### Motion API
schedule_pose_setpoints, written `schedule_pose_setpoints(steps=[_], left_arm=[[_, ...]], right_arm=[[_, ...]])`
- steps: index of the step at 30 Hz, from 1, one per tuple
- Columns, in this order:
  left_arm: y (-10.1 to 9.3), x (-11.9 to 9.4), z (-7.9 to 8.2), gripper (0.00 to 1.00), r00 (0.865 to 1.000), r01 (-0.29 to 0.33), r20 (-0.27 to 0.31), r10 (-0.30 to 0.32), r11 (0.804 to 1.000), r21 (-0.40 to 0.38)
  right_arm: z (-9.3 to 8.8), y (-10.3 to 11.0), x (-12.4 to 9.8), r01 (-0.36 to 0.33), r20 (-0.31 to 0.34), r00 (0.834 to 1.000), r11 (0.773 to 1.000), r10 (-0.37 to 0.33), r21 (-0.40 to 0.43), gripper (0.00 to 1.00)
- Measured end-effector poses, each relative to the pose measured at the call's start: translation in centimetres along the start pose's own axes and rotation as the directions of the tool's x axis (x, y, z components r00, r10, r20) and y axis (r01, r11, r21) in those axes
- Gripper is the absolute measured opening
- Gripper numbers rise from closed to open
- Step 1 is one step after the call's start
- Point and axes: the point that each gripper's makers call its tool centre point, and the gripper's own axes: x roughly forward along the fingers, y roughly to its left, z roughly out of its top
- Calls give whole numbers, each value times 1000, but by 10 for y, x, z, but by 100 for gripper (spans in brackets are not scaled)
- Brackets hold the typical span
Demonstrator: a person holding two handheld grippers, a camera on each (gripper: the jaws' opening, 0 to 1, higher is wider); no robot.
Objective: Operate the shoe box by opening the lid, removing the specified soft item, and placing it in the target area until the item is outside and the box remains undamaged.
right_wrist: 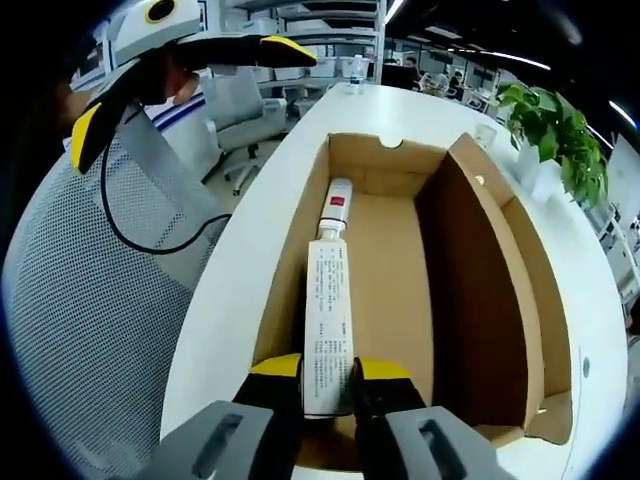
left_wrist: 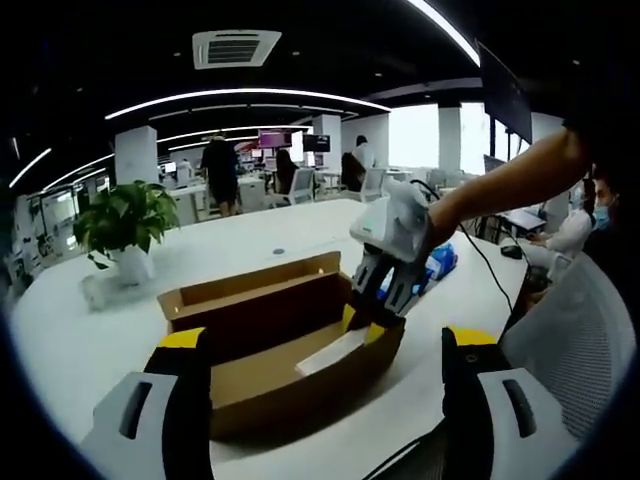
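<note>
Between the right gripper's (right_wrist: 328, 375) yellow-tipped jaws, a white tube (right_wrist: 328, 320) is seen clamped by its near end. From there the tube runs straight ahead along the floor of the open box (right_wrist: 480, 300), close against the wall on the gripper's left, with its red-marked cap end (right_wrist: 338, 205) farthest from the jaws. The lid (right_wrist: 525, 290) is folded up and back on the gripper's right. Beyond it, a potted plant (right_wrist: 555, 125) is seen on the white table (right_wrist: 225, 300). The left gripper (right_wrist: 190, 60) is held up and to the left, beyond the table edge, above a mesh chair (right_wrist: 110, 300).

From the left gripper's (left_wrist: 325, 355) side, the box (left_wrist: 290, 375) lies just ahead between its own widely parted jaws, which hold nothing. The right gripper (left_wrist: 375, 315) is reached down into the far right end of the box, its jaws closed on the tube (left_wrist: 335, 352), which lies inside on the box floor. A hand (left_wrist: 450, 215) is seen behind that gripper. The plant (left_wrist: 125, 225) stands ahead on the left, well apart from the box. A blue packet (left_wrist: 440, 262) lies on the table (left_wrist: 80, 350) just behind the right gripper.
</note>
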Motion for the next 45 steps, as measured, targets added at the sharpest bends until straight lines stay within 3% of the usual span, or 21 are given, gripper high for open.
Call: schedule_pose_setpoints(steps=[22,32,45], left_arm=[[-2,2,-3,100,1000,11,-16,-11,1000,16],[-3,1,-3,100,1000,11,-16,-11,1000,14],[-6,2,-5,100,999,26,-23,-26,999,20]], right_arm=[[17,-17,-33,68,55,996,998,-68,1,14],[35,-22,-64,89,86,993,996,-86,-27,14],[40,-27,-103,123,78,990,989,-117,-79,14]])
